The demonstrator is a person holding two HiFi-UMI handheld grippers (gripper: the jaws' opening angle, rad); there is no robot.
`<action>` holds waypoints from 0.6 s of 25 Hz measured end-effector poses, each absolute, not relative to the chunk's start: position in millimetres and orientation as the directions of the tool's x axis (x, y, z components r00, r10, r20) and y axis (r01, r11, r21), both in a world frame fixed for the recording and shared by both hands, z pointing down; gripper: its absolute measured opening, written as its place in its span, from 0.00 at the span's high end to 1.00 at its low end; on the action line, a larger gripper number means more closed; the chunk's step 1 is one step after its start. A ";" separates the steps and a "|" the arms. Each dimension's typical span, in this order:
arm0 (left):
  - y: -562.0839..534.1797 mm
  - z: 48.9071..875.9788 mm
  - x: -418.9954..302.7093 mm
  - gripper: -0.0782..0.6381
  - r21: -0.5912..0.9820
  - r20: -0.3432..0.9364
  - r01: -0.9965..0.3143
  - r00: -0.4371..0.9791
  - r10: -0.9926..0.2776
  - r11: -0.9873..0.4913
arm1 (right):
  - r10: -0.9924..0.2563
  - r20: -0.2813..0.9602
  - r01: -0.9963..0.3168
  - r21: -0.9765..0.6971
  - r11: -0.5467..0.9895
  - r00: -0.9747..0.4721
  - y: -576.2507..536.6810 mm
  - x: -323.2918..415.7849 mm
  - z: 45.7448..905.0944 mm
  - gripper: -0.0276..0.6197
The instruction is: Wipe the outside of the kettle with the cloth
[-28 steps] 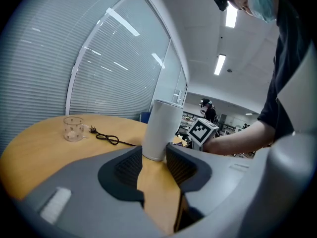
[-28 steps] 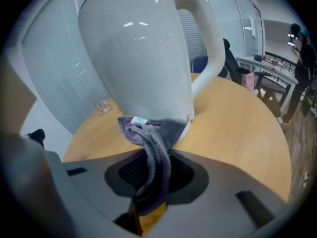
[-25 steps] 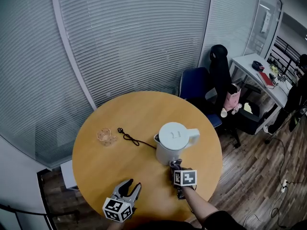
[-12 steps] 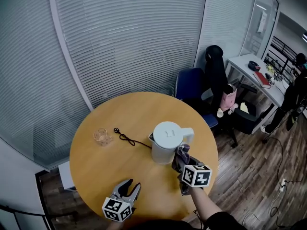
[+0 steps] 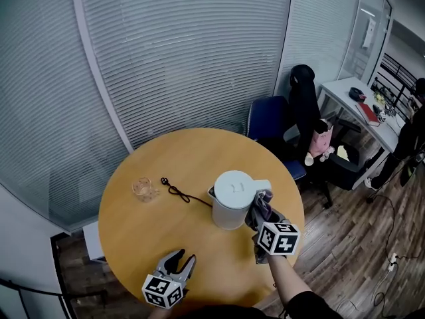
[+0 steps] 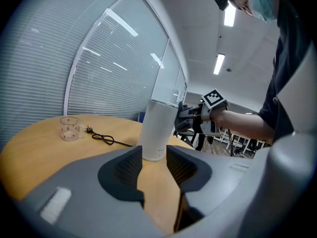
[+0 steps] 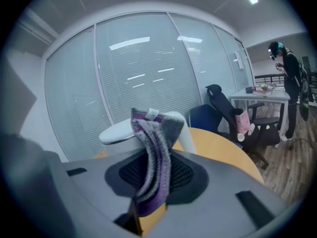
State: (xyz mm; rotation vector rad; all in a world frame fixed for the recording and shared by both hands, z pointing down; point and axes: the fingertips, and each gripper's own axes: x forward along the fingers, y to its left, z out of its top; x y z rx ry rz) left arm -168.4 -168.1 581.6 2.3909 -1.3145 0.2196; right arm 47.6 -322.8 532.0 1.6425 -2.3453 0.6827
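Just ahead of the right gripper (image 5: 257,216), whose jaws pinch the purple-grey cloth (image 5: 260,205), stands the white kettle (image 5: 234,198), its handle beside the cloth. The left gripper (image 5: 182,258) holds its jaws wide apart, well short of the kettle. Farther ahead to its left lie a black power cord (image 5: 178,191) and a glass cup (image 5: 144,189).

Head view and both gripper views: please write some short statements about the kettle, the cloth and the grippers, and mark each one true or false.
1. The right gripper is shut on the cloth. True.
2. The kettle stands upright on the table. True.
3. The left gripper grips the kettle. False: its jaws are apart and empty, short of the kettle.
4. The glass cup lies on the floor. False: it stands on the table, beside the plug end of the cord.
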 end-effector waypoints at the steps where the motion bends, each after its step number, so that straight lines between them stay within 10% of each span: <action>1: -168.3 582.0 -169.5 0.70 0.269 0.327 -0.839 0.542 -0.775 -0.473 | -0.831 0.425 -0.928 -0.257 0.271 -0.360 -323.2 47.6 538.4 0.81; 15: -169.9 589.2 -178.7 0.70 0.257 0.370 -0.858 0.513 -0.775 -0.445 | -0.668 0.677 -0.945 -0.300 0.133 -0.309 -320.3 46.9 676.2 0.81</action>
